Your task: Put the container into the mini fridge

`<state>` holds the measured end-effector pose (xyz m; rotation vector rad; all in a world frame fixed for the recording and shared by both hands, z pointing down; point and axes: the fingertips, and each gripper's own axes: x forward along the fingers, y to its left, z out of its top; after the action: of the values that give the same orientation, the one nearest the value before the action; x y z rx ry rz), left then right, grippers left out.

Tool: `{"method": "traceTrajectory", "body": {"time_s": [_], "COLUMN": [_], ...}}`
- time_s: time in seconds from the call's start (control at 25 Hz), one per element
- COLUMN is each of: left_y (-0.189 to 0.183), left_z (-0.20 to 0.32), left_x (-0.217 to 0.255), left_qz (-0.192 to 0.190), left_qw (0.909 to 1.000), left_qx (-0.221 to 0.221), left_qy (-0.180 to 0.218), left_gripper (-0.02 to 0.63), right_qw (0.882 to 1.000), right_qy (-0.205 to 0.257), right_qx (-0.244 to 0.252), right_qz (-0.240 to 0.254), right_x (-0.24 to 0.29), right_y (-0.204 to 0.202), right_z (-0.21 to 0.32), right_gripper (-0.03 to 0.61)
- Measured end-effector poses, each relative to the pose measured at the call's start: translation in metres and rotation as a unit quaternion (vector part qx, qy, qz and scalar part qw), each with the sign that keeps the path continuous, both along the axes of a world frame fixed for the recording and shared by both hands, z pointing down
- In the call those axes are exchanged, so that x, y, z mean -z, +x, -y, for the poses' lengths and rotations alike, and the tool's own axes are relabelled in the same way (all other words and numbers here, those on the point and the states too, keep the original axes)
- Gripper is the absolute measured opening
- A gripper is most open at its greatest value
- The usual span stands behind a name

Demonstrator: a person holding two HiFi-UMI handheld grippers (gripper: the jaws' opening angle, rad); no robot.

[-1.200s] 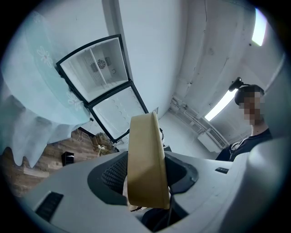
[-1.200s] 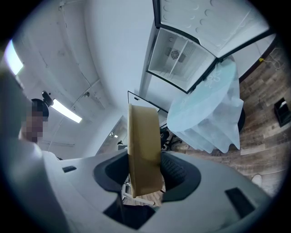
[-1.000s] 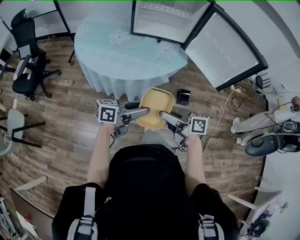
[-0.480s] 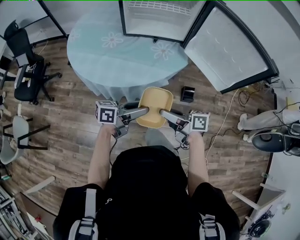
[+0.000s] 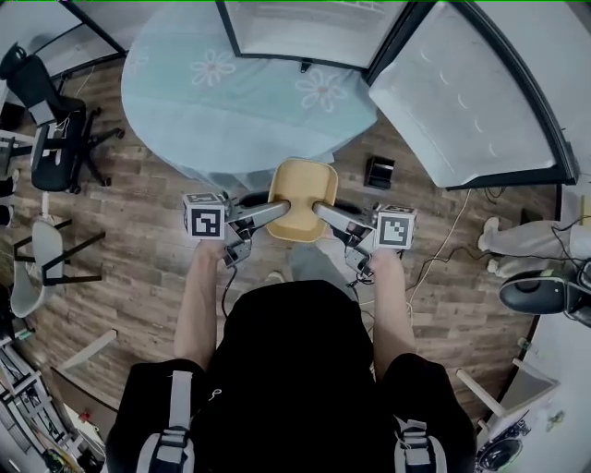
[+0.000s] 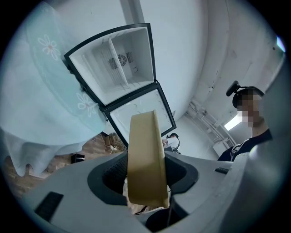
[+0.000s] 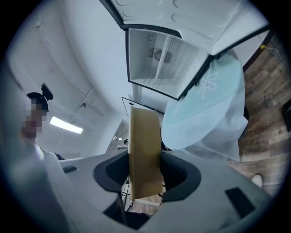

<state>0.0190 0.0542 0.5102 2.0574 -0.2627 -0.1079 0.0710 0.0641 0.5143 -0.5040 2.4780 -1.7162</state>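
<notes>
In the head view I hold a shallow yellow container (image 5: 302, 189) level in front of me, its hollow side up. My left gripper (image 5: 275, 210) is shut on its left rim and my right gripper (image 5: 319, 211) on its right rim. The left gripper view has the container (image 6: 144, 154) edge-on between the left gripper (image 6: 144, 178) pads. In the right gripper view the container's wall (image 7: 144, 150) is clamped in the right gripper (image 7: 146, 177). The open white mini fridge (image 5: 305, 28) stands beyond the table, its door (image 5: 466, 102) swung out to the right.
A round table with a pale blue flowered cloth (image 5: 235, 106) lies between me and the fridge. Black office chairs (image 5: 51, 139) stand at the left. A small black box (image 5: 379, 172) and cables lie on the wood floor, and a person's legs (image 5: 526, 242) show at the right.
Both grippers have carried the container forward and a little lower, up to the table's near edge. The table and fridge now sit closer in the head view.
</notes>
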Motion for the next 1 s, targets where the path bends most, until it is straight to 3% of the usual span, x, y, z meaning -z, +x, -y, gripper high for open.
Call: {"method": "traceTrajectory", "body": {"time_s": [0.6,1.0], "left_y": [0.025,-0.01], "left_z": [0.068,0.12], "left_x": [0.019,0.004], "left_qz": [0.009,0.013], "left_qw": [0.999,0.9968], "left_qx": [0.039,0.079], "left_qy": [0.017,-0.007], "left_gripper": [0.206,0.204], "right_qw": [1.0,0.999], "right_qy": [0.014,-0.01], "right_qx": [-0.013,-0.023], "right_qz": [0.02,0.02], "right_x": [0.016,0.002], "right_y": [0.025,-0.007], "right_z": [0.067,0.122], "right_gripper": [0.19,0.188]}}
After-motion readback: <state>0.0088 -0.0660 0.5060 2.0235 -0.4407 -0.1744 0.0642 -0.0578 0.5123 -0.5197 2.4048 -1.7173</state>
